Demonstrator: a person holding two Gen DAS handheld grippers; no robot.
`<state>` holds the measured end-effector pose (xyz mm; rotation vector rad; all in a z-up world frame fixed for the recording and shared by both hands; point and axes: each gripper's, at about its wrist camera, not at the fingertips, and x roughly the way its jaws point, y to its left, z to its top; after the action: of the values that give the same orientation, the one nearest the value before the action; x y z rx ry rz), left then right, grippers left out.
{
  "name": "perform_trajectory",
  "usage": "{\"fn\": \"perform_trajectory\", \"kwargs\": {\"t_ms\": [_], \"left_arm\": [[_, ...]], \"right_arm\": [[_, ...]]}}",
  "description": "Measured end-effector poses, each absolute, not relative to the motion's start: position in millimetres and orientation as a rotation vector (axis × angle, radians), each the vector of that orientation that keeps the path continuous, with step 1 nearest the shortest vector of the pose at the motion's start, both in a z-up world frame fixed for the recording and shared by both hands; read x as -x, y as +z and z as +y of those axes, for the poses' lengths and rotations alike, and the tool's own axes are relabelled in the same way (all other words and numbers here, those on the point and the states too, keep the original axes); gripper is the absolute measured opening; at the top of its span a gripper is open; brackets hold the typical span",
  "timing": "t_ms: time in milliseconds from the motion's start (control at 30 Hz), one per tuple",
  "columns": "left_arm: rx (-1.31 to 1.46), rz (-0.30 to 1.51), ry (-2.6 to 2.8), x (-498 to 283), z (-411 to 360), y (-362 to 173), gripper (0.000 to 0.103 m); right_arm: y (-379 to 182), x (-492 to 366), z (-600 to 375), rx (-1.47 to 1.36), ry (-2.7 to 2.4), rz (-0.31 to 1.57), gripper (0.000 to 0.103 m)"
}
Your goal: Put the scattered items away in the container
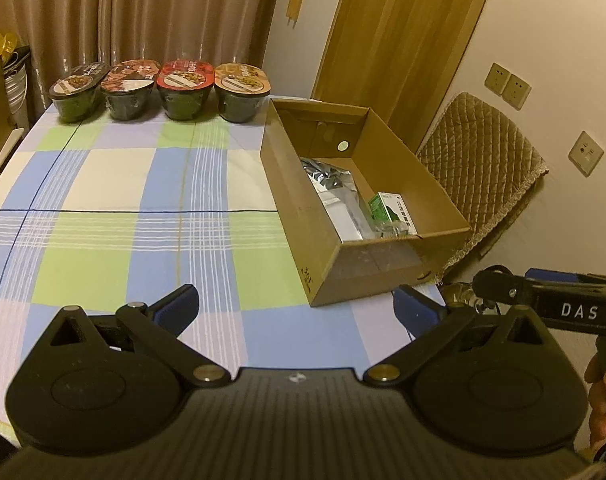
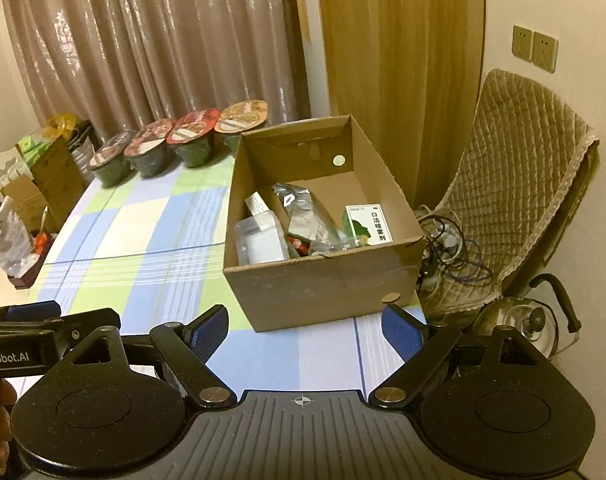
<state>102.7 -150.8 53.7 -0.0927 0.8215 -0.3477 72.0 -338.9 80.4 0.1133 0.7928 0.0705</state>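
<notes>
An open cardboard box (image 1: 299,184) (image 2: 327,284) stands at the right edge of the checked tablecloth. Inside lie a silver foil pouch (image 1: 335,184) (image 2: 299,204), a green and white carton (image 1: 395,212) (image 2: 369,224) and a clear plastic packet (image 2: 261,240). My left gripper (image 1: 299,306) is open over the cloth, in front of the box's near corner, holding nothing. My right gripper (image 2: 307,330) is open too, just before the box's front wall, nothing between its blue pads. Each gripper shows at the edge of the other's view.
Several sealed instant-noodle bowls (image 1: 159,90) (image 2: 175,144) line the table's far edge before the curtains. A quilted chair (image 1: 483,176) (image 2: 515,200) stands right of the box, with tangled cables (image 2: 451,248) and a kettle (image 2: 527,320) below. Boxes and bags (image 2: 31,192) crowd the floor at left.
</notes>
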Motion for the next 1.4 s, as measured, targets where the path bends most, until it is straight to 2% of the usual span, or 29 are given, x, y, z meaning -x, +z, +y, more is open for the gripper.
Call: {"fn": "perform_trajectory", "kwargs": {"t_ms": [1400], "left_arm": [[0.049,0.824,-0.313,-50,-155,93,0.101]], "right_arm": [[111,-23,-340,-0.081,0.094,0.776,0.089]]}}
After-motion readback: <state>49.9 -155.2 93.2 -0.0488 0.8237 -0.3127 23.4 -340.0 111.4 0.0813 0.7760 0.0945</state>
